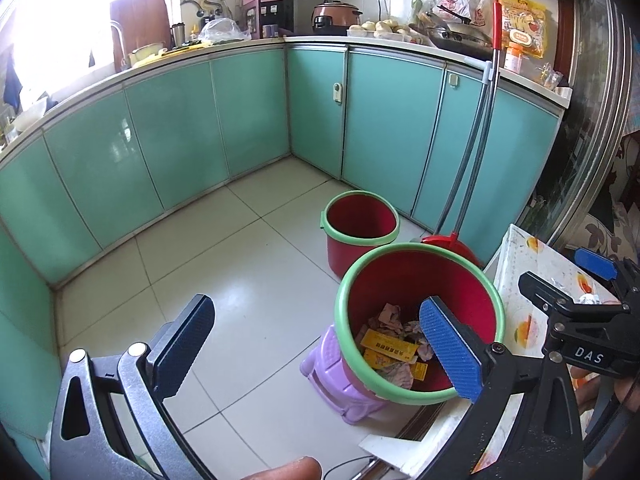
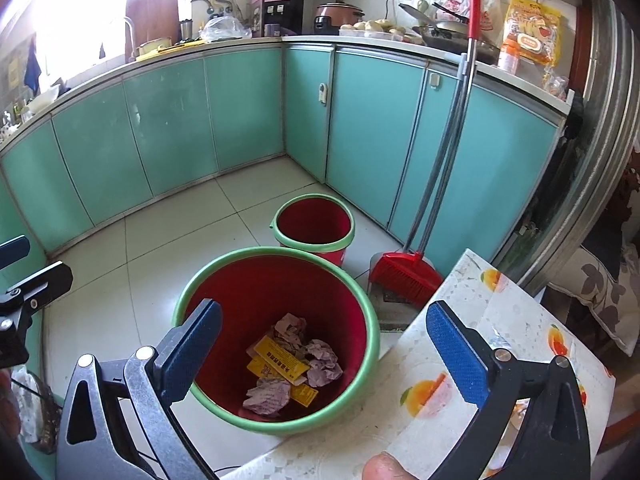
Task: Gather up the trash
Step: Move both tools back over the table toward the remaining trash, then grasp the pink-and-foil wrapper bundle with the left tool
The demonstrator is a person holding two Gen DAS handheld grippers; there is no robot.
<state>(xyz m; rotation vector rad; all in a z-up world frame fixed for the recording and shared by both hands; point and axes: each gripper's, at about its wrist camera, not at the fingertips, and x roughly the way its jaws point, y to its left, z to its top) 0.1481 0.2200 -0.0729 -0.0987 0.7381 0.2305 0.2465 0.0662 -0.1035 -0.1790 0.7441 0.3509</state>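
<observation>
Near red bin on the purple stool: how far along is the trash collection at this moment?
Done: the near red bin already holds crumpled paper and yellow cartons. In hand: nothing; the right gripper and left gripper are both open and empty. Left: a small crumpled foil piece appears to lie on the fruit-print table. The far red bin looks empty.

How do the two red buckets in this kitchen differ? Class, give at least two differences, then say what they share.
1. The near bucket holds crumpled paper and yellow packets; the far bucket shows nothing inside.
2. The near bucket rests on a purple stool; the far bucket stands directly on the tiled floor.
3. The near bucket is beside the patterned table; the far bucket stands nearer the teal cabinets.

Both are red, upright, with green rims.
</observation>
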